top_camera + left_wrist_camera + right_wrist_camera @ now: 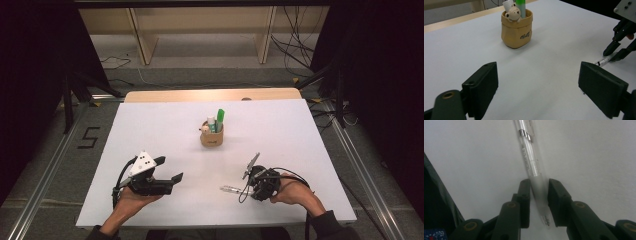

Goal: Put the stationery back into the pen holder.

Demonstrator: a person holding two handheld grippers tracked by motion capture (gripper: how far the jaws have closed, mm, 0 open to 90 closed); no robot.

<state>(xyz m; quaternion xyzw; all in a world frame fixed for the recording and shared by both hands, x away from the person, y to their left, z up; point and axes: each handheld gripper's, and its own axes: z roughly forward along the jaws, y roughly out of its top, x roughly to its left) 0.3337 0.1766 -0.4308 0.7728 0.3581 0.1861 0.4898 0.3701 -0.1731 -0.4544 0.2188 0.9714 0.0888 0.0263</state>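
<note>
Right tool [539, 185] clamps clear pen [531, 162] mid-sheet; left tool [537, 82] agape, open table [165, 125] around.

My left tongs [170, 169] are matte black with broad flat pads, brass-ringed pivots and a white three-cornered plate dotted with screws. My right tongs [248, 181] are black too, trailing looped black cable. I wear dark sleeves.
</note>
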